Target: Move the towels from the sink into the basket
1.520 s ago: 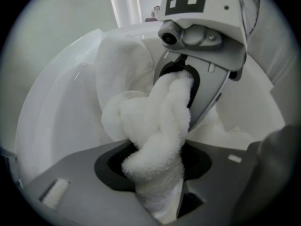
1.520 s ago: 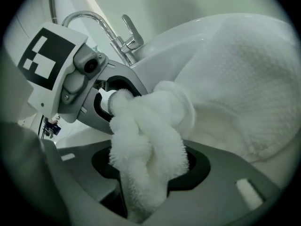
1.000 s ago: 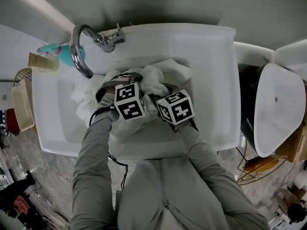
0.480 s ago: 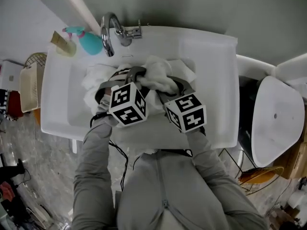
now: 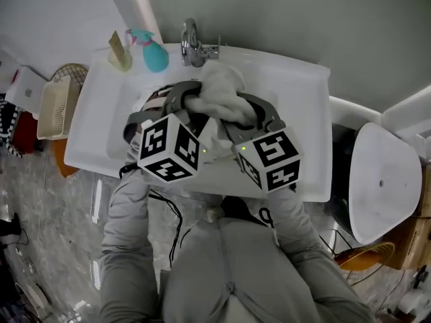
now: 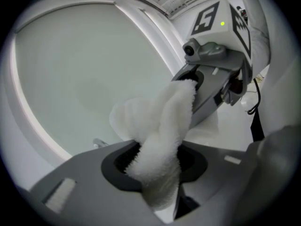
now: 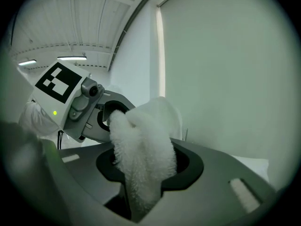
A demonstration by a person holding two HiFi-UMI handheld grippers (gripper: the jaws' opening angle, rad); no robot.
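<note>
Head view, one towel [image 5: 219, 86], left claw [image 5: 190, 99], right claw [image 5: 242, 108] (both gripping)

So the head cam sits way up top and looks almost straight down onto the sink [image 5: 306, 96], from a fair way off. The left gripper [image 6: 155, 166] cam rides right behind its own jaws, super close, facing out at a pale surface. That's probably the wall [image 6: 84, 88], but the fisheye makes it hard to say. The right gripper [image 7: 143, 168] cam does the same from the other side, and each one catches the other gripper. All three views share the white towel [image 5: 219, 89].
</note>
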